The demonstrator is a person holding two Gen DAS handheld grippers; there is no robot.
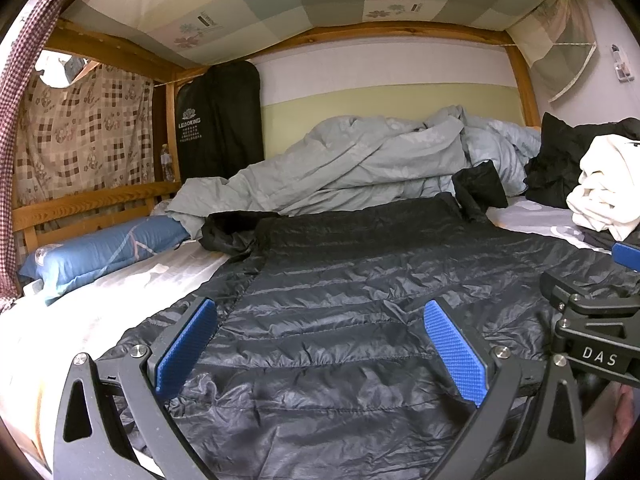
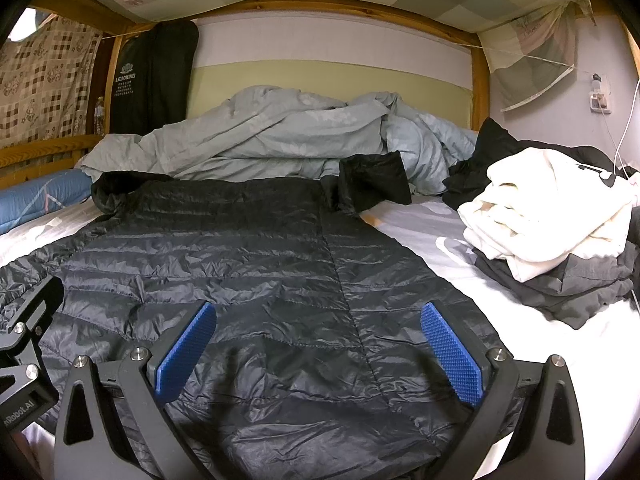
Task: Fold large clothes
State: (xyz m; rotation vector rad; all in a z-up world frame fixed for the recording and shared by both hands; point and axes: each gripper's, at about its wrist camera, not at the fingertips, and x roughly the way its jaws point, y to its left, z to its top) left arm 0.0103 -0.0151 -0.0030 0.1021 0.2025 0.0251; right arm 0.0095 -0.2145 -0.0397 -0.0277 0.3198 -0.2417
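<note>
Presently: black quilted jacket [image 1: 340, 320] flat across frame centre, beneath both tools. Left gripper [image 1: 320, 344] and right gripper [image 2: 318, 346] low at bottom edge, fingers wide apart, holding nothing.

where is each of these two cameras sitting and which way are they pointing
Left wrist: on the left gripper, low over the black puffer jacket, facing the far wall; its open blue pads and the right gripper's side show.
Right wrist: on the right gripper, beside it, same heading; its open pads and the left gripper's edge show.
Shared: jacket, grey duvet, white garment.
</note>
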